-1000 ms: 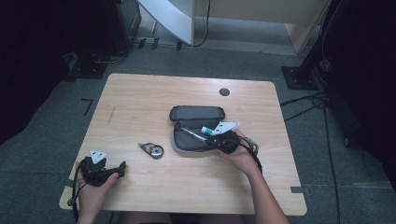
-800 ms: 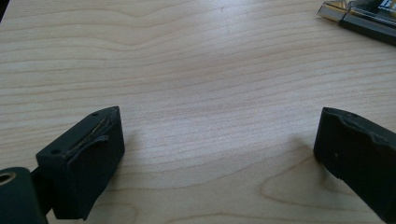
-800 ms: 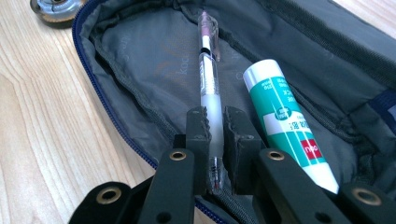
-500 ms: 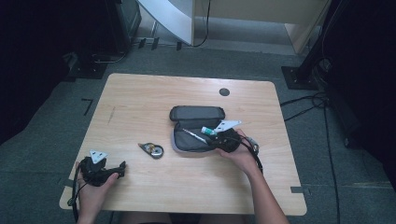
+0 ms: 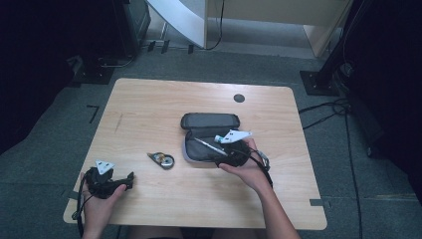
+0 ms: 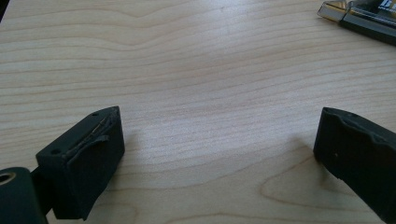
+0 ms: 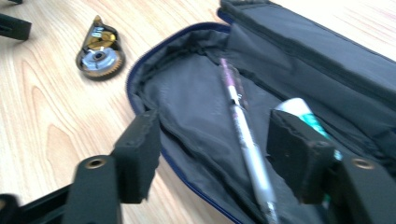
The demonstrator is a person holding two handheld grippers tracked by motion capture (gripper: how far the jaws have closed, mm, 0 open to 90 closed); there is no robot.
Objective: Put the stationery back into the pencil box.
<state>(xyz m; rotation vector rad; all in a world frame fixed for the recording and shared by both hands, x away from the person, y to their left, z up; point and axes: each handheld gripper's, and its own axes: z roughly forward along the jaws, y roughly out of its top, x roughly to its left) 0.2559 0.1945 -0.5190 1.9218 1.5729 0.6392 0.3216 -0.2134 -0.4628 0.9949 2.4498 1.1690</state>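
Counter (image 5: 149, 109): pale wood, carrying everything.
Pencil case (image 7: 196, 98): black, unzipped, lying open right of centre.
Right gripper (image 7: 212, 154): jaws wide apart, empty, over the case's front edge.
Left gripper (image 6: 219, 154): jaws wide, resting on bare wood at the near left corner.
Correction tape (image 7: 99, 52): on the wood just left of the case.
Pen (image 7: 245, 135): white, inside the case.
Green-and-white tube (image 7: 301, 114): beside the pen.

Correction tape dispenser (image 5: 162, 160) on wooden table (image 5: 149, 107), dark grommet (image 5: 239, 98).
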